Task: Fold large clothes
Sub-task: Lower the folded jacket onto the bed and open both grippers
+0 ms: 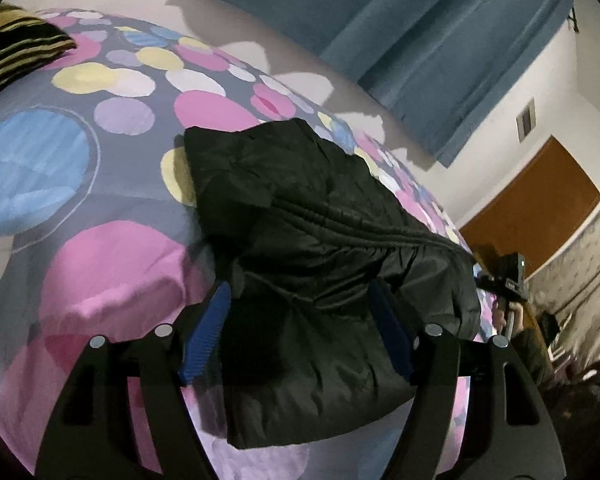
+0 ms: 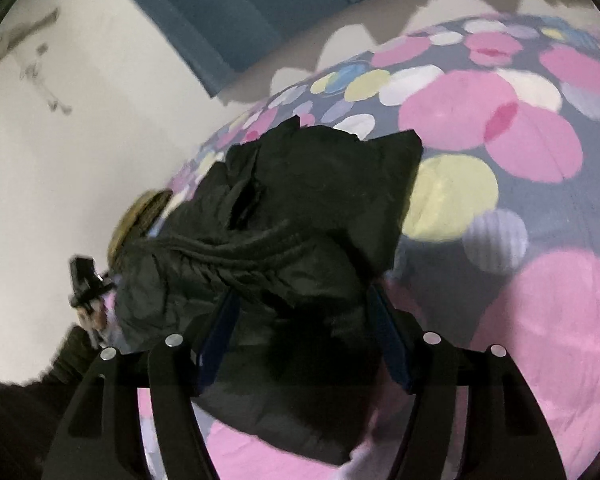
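A black padded jacket [image 1: 324, 240] lies folded into a compact bundle on the bed; it also shows in the right wrist view [image 2: 300, 216]. My left gripper [image 1: 300, 320] is open, its blue pads [image 1: 206, 336] spread on either side of the bundle's near end. My right gripper [image 2: 304, 332] is open too, with its dark pads [image 2: 390, 340] wide apart over the jacket's other near end. The right gripper also shows in the left wrist view [image 1: 508, 284] beyond the jacket. The left one shows in the right wrist view [image 2: 86, 280].
The bed cover [image 1: 112, 264] is grey with big pink, blue and yellow circles. A striped yellow and black pillow [image 1: 16, 48] lies at the far left. A blue curtain [image 1: 440, 40] hangs on the wall behind. A brown door [image 1: 536, 200] is at the right.
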`<state>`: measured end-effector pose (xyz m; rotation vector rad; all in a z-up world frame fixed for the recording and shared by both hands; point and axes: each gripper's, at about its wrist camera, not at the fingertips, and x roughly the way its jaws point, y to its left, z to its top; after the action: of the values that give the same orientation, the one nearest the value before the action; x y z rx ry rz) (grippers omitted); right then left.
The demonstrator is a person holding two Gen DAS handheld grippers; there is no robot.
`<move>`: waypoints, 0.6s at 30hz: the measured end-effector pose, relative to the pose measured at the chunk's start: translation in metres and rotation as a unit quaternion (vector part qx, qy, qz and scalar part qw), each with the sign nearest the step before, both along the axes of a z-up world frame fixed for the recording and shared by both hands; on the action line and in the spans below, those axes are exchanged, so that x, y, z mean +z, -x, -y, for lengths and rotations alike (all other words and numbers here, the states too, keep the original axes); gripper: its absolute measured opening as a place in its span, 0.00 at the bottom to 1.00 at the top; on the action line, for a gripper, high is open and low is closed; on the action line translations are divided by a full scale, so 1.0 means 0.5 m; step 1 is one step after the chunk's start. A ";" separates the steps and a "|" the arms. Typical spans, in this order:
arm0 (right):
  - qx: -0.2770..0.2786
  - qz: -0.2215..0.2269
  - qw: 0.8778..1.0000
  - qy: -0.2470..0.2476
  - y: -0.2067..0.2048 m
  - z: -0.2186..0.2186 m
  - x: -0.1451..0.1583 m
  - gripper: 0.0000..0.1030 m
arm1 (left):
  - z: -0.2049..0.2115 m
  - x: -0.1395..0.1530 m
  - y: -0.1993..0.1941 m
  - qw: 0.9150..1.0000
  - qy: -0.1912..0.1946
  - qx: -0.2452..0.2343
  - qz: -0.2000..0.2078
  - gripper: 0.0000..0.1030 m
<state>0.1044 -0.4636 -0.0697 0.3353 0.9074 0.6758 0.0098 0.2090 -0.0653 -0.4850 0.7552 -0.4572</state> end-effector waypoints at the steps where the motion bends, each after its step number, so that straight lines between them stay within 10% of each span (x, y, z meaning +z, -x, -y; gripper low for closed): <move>1: 0.009 0.004 1.000 0.008 -0.006 -0.009 0.001 0.65 | 0.000 0.000 -0.003 1.000 -0.004 -0.002 0.001 0.68; 14: 0.058 0.010 0.998 0.005 -0.040 -0.043 -0.005 0.67 | 0.028 -0.007 -0.074 0.999 -0.027 -0.037 -0.009 0.69; 18: 0.059 0.017 0.998 0.007 -0.041 -0.053 -0.009 0.63 | 0.036 -0.007 -0.079 0.999 -0.034 -0.029 -0.013 0.50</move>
<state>0.1251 -0.4370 -0.0741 0.2589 0.9050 0.7801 0.0494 0.1911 -0.0689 -0.4063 0.8086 -0.4777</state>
